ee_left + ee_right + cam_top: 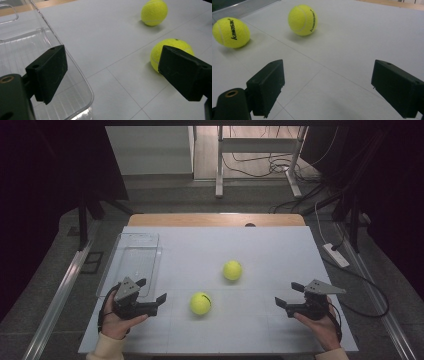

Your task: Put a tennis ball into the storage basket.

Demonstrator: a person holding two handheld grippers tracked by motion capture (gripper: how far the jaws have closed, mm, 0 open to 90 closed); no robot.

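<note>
Near the front edge of the white table top (280, 245), the left gripper (151, 290) rests in the person's left hand (116, 320) with its two black jaws spread wide and nothing between them. In the left gripper view one jaw hangs over the near corner of the clear plastic rectangular tray (30, 45), and the other jaw partly covers the nearer yellow felt tennis ball (170, 47), which lies just beyond that jaw on the table, not touched by it. In the high view this nearer ball (200, 303) sits a little to the right of the left gripper, between the two grippers and closer to the left one.

The right gripper (288, 295), held in the person's right hand (320, 325), is level with the left one at the other side of the table; its jaws also stand wide apart and hold nothing. In the right gripper view, bare table lies between the jaws, and both balls lie well ahead of them, up and to the left.

Farther out, the second yellow felt tennis ball (232, 270) lies beyond the nearer ball, about midway between the grippers and well apart from both. The clear tray (131, 260) stretches away from the left gripper along the table's left side. Past the table's far wooden edge (215, 219), grey floor with cables (260, 167) is visible.
</note>
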